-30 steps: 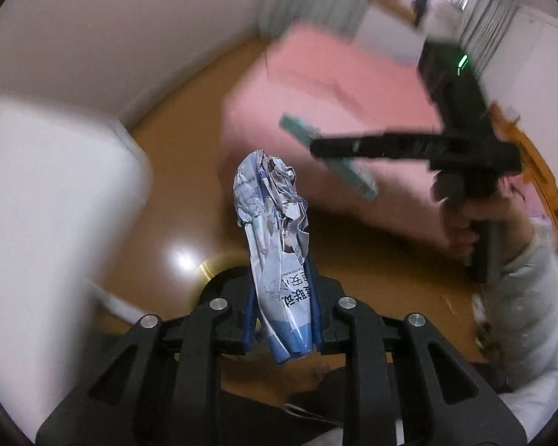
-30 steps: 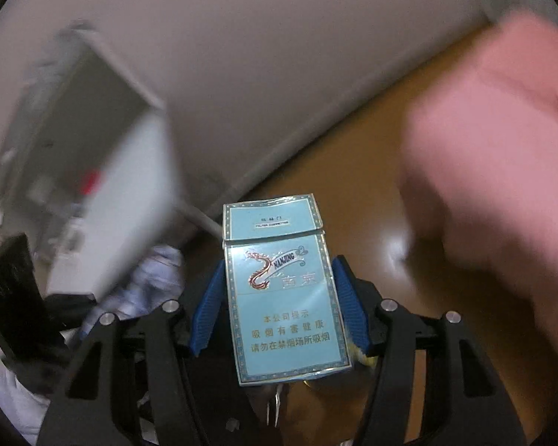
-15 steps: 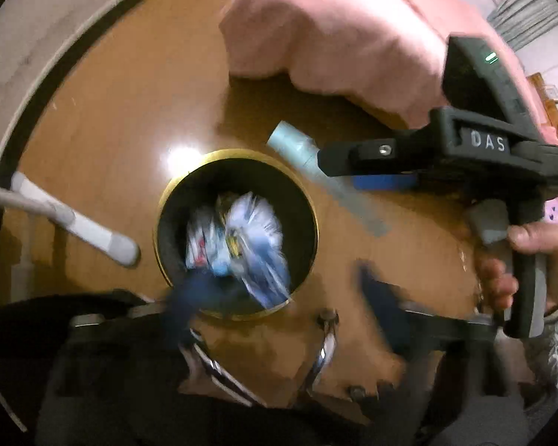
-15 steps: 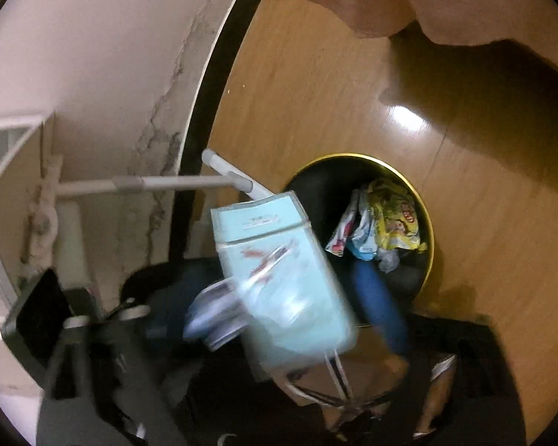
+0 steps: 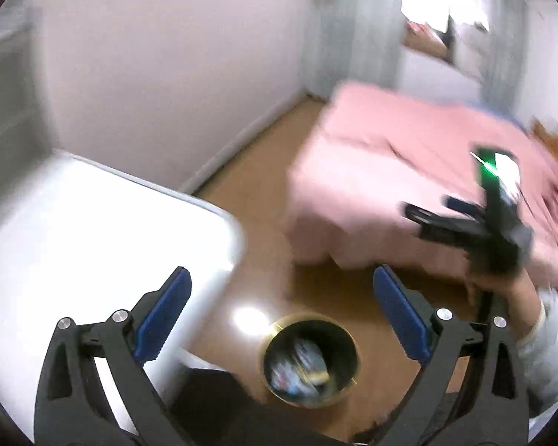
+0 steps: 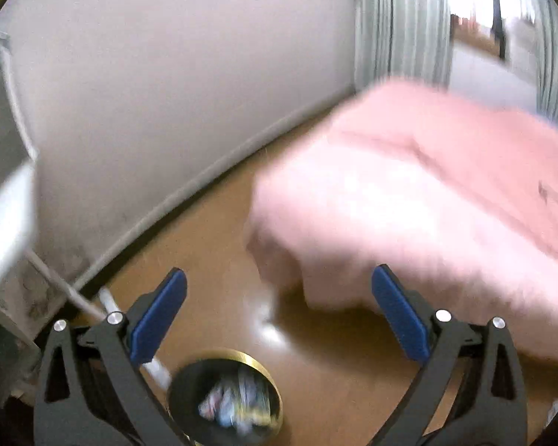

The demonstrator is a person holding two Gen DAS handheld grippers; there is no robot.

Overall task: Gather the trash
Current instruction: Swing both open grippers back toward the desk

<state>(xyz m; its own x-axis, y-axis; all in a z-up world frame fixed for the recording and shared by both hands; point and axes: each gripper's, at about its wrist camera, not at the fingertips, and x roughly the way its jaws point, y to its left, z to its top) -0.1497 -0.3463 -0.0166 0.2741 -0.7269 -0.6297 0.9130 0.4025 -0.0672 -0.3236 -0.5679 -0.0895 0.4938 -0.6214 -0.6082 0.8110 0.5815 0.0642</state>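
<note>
1. The left tongs [image 5: 282, 314] are spread wide with nothing between them, having just been opened.
2. The right tongs [image 6: 279, 314] likewise.
3. Trash [image 5: 301, 368] is seen in the bin [image 5: 310, 325] on the floor, near the bed [image 5: 383, 163].

Below you the glossy brown wooden floor [image 5: 264, 223] carries a round black bin with a gold rim [image 5: 311, 360], standing upright with crumpled wrappers [image 5: 301, 368] inside it. A bed under a pink cover [image 5: 398, 171] stands on the same floor near the bin, and a white table [image 5: 93, 230] rises beside it.
</note>
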